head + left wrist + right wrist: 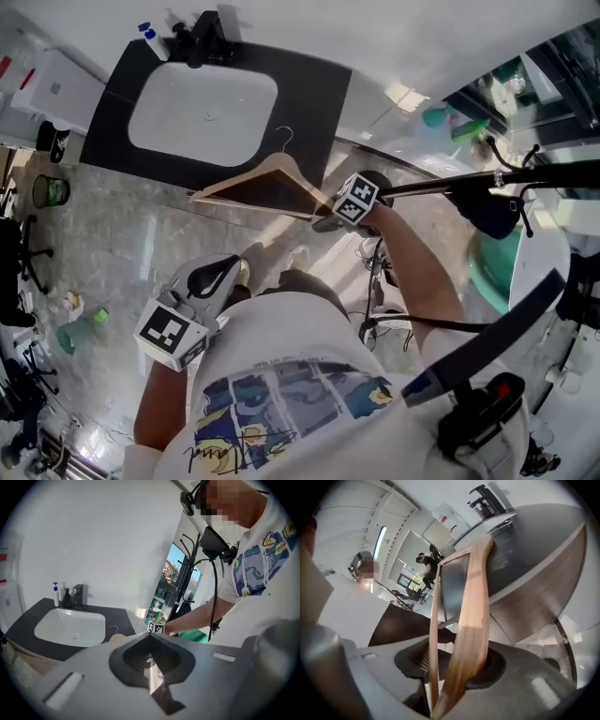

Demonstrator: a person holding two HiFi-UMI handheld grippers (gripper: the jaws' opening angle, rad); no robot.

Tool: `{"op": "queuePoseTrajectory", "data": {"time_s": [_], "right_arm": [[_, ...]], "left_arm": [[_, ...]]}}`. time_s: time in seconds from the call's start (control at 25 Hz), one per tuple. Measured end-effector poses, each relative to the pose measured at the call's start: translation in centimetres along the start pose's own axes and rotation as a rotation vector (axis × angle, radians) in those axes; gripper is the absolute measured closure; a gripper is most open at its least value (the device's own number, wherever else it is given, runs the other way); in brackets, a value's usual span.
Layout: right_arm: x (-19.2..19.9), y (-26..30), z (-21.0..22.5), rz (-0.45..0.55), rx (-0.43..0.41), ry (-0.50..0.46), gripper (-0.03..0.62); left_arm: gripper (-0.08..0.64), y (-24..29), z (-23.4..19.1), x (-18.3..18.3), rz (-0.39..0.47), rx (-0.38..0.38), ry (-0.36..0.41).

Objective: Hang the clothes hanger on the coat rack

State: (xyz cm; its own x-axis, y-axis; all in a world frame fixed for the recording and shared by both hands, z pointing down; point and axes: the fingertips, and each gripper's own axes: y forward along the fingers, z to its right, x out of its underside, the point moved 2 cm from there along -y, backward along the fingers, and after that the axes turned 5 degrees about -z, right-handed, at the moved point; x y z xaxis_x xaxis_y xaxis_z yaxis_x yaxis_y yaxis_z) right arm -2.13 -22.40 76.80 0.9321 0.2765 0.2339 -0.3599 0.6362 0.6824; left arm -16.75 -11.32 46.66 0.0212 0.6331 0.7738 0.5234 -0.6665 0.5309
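The hanger (469, 620) is up in the air, well clear of the table (309, 103). In the head view it is seen over the table's near edge, just this side of the sink (202, 108). It is pinched by the right tool (328, 214) at one shoulder end, where the sloping arm and the bottom bar meet. In the right gripper view both wooden pieces are caught between the jaws, which are closed onto them.

It is judged light and stiff, so no sag is expected. The wood looks smooth, though, and a grip at the very tip leaves the whole length hanging out as a lever, so a swing or a twist in the jaws is likely. That corner is a fair hold, since two pieces are trapped at once; a hold nearer the neck would be steadier. The wire hook (283, 150) is thin and is pointed away from the person, toward the wall.

The right arm is stretched forward from the body, and its tool is tipped downward. The rack (553, 174) is off to that arm's right, well apart from the hook, so a turn that way is called for.

The left tool (150, 637) is kept low, close to the waist, and is aimed forward and slightly down. Its jaws are pressed together with nothing between them.
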Motion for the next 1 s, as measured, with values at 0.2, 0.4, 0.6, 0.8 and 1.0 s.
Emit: {"op": "queuePoseTrajectory", "data": {"time_s": [0.2,0.4,0.6,0.8,1.0], "right_arm": [[0.1,0.4,-1.7,0.019,-0.056,-0.004,0.451],[0.6,-0.1,-3.0,0.056,-0.027,0.008,0.468],[1.2,-1.4,-3.9,0.154,0.027,0.047,0.489],[2.2,-3.0,-4.7,0.292,0.112,0.128,0.517],[3.5,-4.3,-6.1,0.395,0.22,0.173,0.567]], "left_arm": [[0.558,0.0,-0.1,0.1,-0.001,0.009,0.001],[0.557,0.0,0.3,0.2,-0.009,0.054,0.04],[0.557,0.0,0.9,0.4,-0.019,0.121,0.088],[0.557,0.3,1.4,0.8,-0.025,0.215,0.158],[0.557,0.3,2.2,0.9,-0.028,0.292,0.217]]}}
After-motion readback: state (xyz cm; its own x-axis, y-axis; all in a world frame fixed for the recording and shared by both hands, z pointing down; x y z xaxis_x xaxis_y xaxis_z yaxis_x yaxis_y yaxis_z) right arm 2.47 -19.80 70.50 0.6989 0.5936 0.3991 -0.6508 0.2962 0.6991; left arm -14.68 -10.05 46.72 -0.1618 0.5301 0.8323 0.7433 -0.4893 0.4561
